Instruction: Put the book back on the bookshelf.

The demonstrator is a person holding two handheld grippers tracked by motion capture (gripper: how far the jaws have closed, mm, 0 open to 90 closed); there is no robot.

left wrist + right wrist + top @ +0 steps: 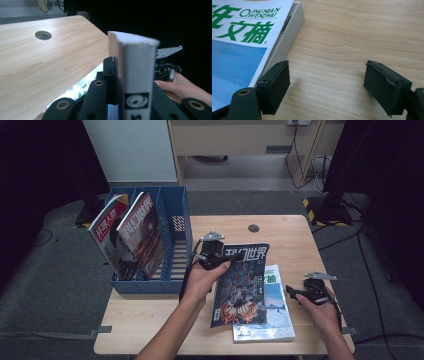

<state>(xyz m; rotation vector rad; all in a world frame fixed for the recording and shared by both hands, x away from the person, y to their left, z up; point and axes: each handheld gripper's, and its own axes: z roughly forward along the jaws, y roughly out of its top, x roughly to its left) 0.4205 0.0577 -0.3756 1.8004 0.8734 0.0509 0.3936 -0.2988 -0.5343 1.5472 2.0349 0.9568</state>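
We see the left gripper (216,258) with its fingers clamped on the top edge of the dark magazine (241,287), which lies tilted across the white-and-blue magazine (276,312) on the desk (290,240). Our right gripper (325,85) rests beside them, fingers wide, holding nothing.

Office: desk (295,240); file rack (172,245)

Four magazines in all: two stand in the blue file rack (175,255) at the far left, a red-titled one (107,232) and a dark-covered one (142,232); one dark magazine (240,290) and one green-titled magazine (275,305) are on the counter (295,245).
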